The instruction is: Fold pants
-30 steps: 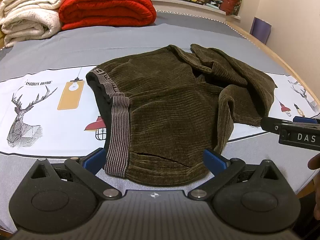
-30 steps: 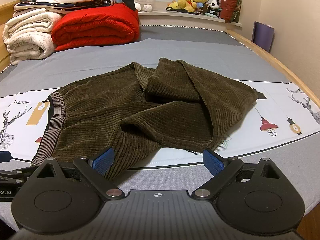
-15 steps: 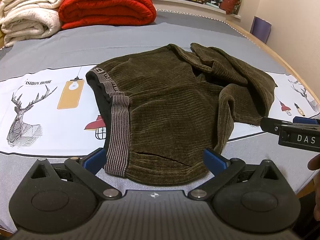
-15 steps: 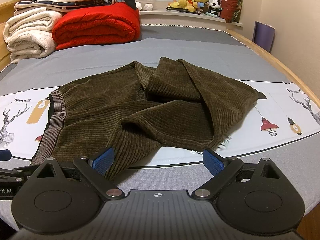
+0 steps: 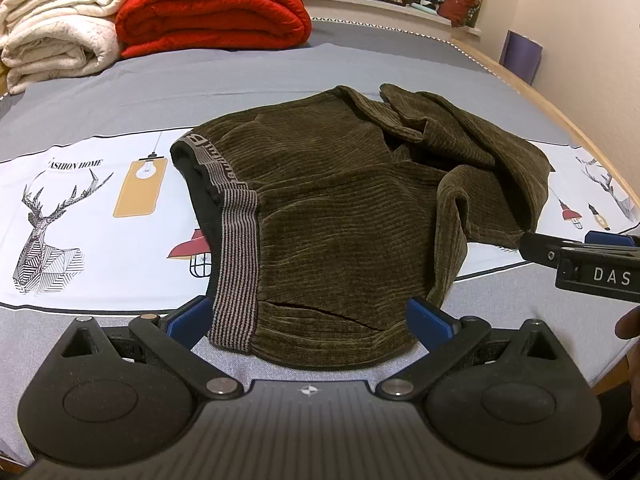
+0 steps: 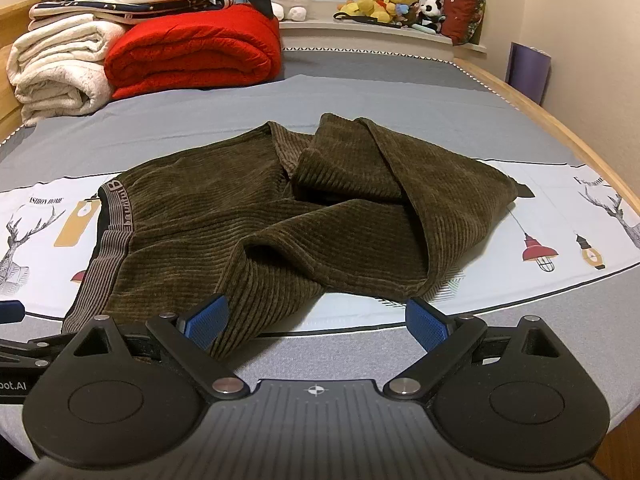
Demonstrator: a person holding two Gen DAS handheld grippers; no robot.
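Left wrist view: the left tool (image 5: 310, 318) has its fingers spread wide, holding nothing, at the near hem of the brown pants (image 5: 352, 216), which lie rumpled on the bed (image 5: 240, 76), waistband at 9 o'clock.

Right wrist view: the right tool (image 6: 316, 322) is likewise spread and empty, the pants (image 6: 320, 220) at 12 o'clock.

A grey bed sheet (image 6: 360, 92) is covering the bed, with a wooden bed frame (image 6: 560, 128) running along its right edge. A red quilt (image 6: 196, 56) is lying folded at the bed's far end, cream blankets (image 6: 60, 72) just left of it. Behind the quilt, plush toys (image 6: 384, 4) are sitting on the windowsill (image 6: 360, 32).
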